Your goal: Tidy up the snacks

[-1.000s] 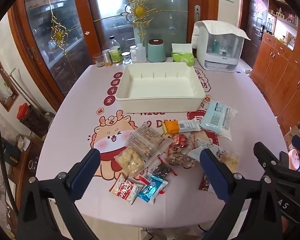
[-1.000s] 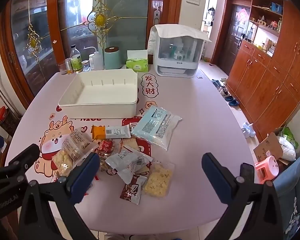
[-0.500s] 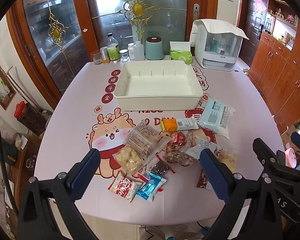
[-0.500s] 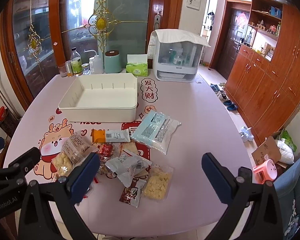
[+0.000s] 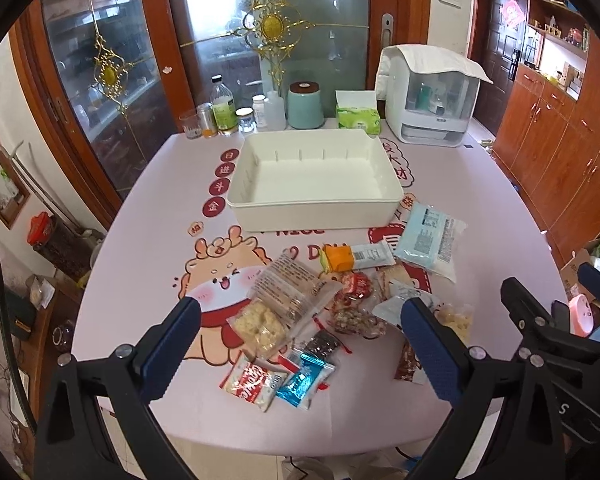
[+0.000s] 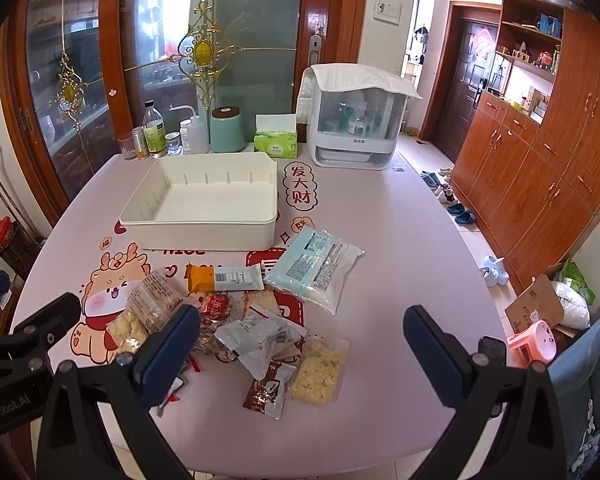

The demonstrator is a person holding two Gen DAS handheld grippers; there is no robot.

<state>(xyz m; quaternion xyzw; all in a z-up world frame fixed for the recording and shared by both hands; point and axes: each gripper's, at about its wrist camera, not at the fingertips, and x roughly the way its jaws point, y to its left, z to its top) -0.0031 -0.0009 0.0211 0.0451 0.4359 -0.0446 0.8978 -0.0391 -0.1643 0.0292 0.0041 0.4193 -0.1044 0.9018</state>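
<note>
An empty white tray [image 5: 316,204] [image 6: 204,232] stands mid-table. In front of it lie several loose snack packets: a pale blue bag [image 5: 428,240] [image 6: 314,264], an orange-and-white bar [image 5: 354,258] [image 6: 224,278], a clear bag of puffs [image 5: 288,300], and red-white [image 5: 250,380] and blue [image 5: 304,378] packets near the front edge. My left gripper [image 5: 300,344] is open and empty above the near packets. My right gripper [image 6: 300,352] is open and empty above the yellow-crumb bag [image 6: 318,368].
Bottles and jars [image 5: 224,116], a teal canister [image 5: 306,106], a tissue box [image 5: 358,118] and a white appliance [image 5: 432,108] line the table's far edge. Wooden cabinets [image 6: 540,160] stand at the right. A pink stool [image 6: 534,346] sits on the floor.
Both grippers have drawn back and up a little, so the table and tray sit slightly lower and farther in view. Both stay open and empty; no packet has moved.
</note>
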